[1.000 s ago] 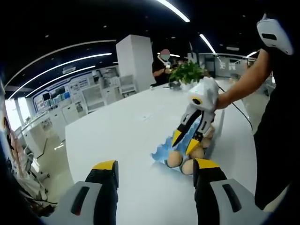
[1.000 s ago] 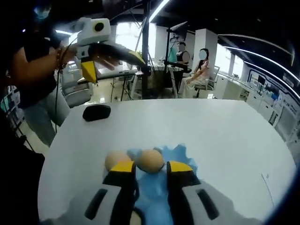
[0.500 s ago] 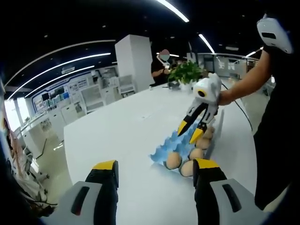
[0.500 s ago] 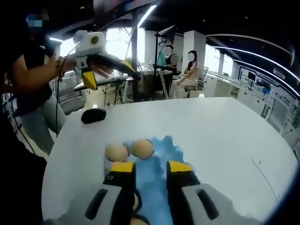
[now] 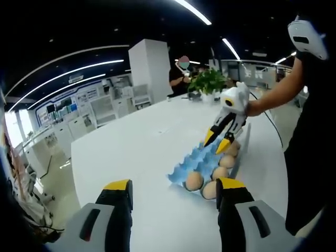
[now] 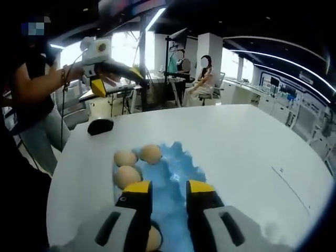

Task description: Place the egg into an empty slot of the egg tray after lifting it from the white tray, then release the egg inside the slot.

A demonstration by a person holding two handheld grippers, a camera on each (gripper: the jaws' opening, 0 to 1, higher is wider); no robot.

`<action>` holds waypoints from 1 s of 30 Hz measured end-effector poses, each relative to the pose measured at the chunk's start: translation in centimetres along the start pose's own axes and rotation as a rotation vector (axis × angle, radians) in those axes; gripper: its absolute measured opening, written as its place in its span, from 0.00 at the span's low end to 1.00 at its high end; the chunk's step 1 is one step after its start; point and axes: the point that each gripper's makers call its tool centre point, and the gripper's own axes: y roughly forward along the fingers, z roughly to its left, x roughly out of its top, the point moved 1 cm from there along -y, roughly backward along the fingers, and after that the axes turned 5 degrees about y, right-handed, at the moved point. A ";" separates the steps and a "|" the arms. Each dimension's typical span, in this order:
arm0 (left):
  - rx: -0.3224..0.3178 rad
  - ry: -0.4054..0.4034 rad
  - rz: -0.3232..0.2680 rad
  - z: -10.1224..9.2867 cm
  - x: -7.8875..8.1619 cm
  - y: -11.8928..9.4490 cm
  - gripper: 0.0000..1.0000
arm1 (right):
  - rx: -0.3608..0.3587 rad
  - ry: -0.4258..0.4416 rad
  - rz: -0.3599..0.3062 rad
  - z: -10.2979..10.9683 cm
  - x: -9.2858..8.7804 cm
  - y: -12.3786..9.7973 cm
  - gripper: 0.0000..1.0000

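An open-plan office: long white table (image 5: 136, 152), ceiling strip lights (image 5: 194, 11), desks behind.

Right gripper (image 6: 167, 188): yellow jaw tips on dark grey bodies; just ahead of them, a light-blue egg tray (image 6: 176, 168) on a plain white table (image 6: 247, 152). Tan-brown eggs (image 6: 127, 175) lie left of the tips. A black object (image 6: 100, 126) sits farther ahead, left. Left gripper (image 5: 173, 186): yellow tips on grey-black jaws. Beyond them, green plant (image 5: 209, 80); white column (image 5: 149, 68).
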 end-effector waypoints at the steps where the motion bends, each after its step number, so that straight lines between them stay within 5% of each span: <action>1: 0.000 0.000 0.000 0.0 0.0 0.0 0.65 | -0.010 0.006 -0.002 -0.2 -0.2 -0.4 0.25; 30: -0.007 0.007 0.000 -0.2 0.4 0.5 0.65 | -0.203 0.087 0.058 -5.7 -6.3 -9.5 0.25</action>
